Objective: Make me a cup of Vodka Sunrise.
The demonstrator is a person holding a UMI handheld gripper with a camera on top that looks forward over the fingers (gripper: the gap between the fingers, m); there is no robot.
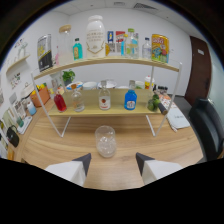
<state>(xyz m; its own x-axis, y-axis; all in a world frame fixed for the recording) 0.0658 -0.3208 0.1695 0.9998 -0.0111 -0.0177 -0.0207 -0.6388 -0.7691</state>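
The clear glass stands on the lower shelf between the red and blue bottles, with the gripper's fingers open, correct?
Not quite. The gripper view shows the clear glass on the wooden table, just ahead of the open gripper, not on the lower shelf between the red bottle and blue bottle.

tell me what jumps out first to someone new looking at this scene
A clear glass cup stands on the wooden table, just ahead of the open hand-held gripper. Behind it, a two-tier wooden shelf holds a row of bottles: a red liquid bottle, a clear bottle with a red label and a blue liquid bottle.
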